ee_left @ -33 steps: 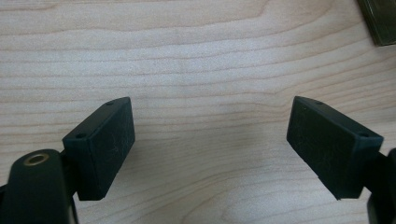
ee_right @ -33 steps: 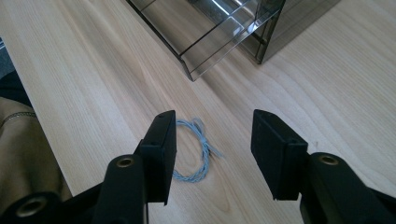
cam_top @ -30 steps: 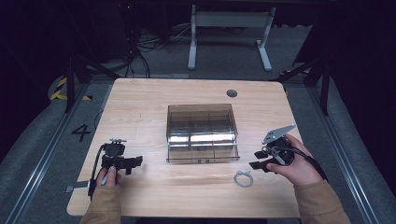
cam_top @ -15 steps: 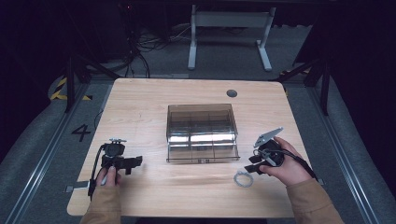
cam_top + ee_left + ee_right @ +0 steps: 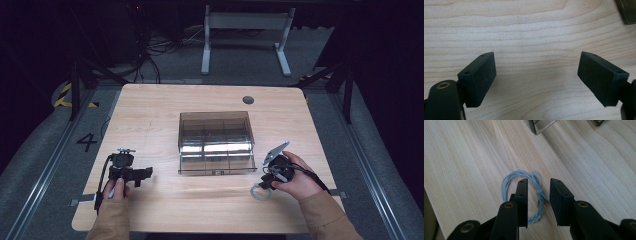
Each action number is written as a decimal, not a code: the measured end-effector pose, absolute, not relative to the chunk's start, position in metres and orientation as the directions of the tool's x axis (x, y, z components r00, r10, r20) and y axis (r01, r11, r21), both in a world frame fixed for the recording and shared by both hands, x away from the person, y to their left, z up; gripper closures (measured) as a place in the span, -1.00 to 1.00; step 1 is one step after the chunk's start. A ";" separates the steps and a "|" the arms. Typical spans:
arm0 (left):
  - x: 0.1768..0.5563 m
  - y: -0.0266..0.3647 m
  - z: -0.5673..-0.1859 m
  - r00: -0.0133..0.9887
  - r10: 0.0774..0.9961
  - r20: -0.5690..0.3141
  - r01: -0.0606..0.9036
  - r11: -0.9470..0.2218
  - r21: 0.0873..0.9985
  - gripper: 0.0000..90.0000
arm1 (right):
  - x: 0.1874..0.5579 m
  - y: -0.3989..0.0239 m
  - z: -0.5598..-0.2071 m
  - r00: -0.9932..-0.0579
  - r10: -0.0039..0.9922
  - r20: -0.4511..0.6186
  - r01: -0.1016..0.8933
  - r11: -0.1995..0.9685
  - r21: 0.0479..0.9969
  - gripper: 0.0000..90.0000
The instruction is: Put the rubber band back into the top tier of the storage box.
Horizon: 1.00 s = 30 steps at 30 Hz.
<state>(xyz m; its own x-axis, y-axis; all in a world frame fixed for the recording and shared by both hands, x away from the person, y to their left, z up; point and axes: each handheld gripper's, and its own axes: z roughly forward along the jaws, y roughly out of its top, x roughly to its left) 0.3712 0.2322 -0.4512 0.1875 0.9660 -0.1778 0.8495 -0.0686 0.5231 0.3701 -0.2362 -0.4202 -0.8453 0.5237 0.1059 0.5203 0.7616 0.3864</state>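
A smoky clear box (image 5: 215, 141) sits mid-table (image 5: 150, 105), left gripper (image 5: 131, 172) and right gripper (image 5: 269, 175) flanking it.

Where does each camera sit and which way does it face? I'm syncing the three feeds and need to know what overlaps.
High view: fixed above the person's side, looking forward and down on the table; both forearms, the left claw and the right claw show.
Left gripper view: rides the left claw, looking down at bare wood between wide jaws.
Right gripper view: rides the right claw, looking down at a blue cord loop.
Shared: the cord loop and the clear box show in the high and right gripper views.
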 end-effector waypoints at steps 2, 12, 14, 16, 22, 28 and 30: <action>0.371 0.232 -0.451 0.190 0.966 -0.177 0.849 -0.071 0.524 -0.65 | 0.371 -0.236 -0.423 -0.846 0.522 0.104 0.518 0.763 0.385 0.55; 0.372 0.232 -0.452 0.190 0.965 -0.181 0.851 -0.070 0.521 -0.65 | 0.372 -0.232 -0.430 -0.863 0.498 0.081 0.490 0.787 0.375 0.64; 0.372 0.232 -0.452 0.190 0.965 -0.180 0.851 -0.070 0.521 -0.65 | 0.372 -0.231 -0.431 -0.867 0.493 0.073 0.483 0.794 0.369 0.66; 0.372 0.232 -0.452 0.190 0.965 -0.181 0.851 -0.070 0.521 -0.65 | 0.371 -0.229 -0.433 -0.872 0.485 0.065 0.474 0.805 0.357 0.70; 0.372 0.232 -0.452 0.189 0.965 -0.181 0.851 -0.069 0.521 -0.64 | 0.370 -0.227 -0.433 -0.875 0.483 0.030 0.463 0.816 0.345 0.86; 0.372 0.233 -0.451 0.188 0.965 -0.183 0.853 -0.068 0.518 -0.65 | 0.370 -0.226 -0.432 -0.870 0.493 0.022 0.470 0.814 0.343 0.90; 0.372 0.233 -0.451 0.187 0.965 -0.183 0.853 -0.067 0.518 -0.65 | 0.370 -0.226 -0.432 -0.869 0.494 0.026 0.472 0.812 0.343 0.90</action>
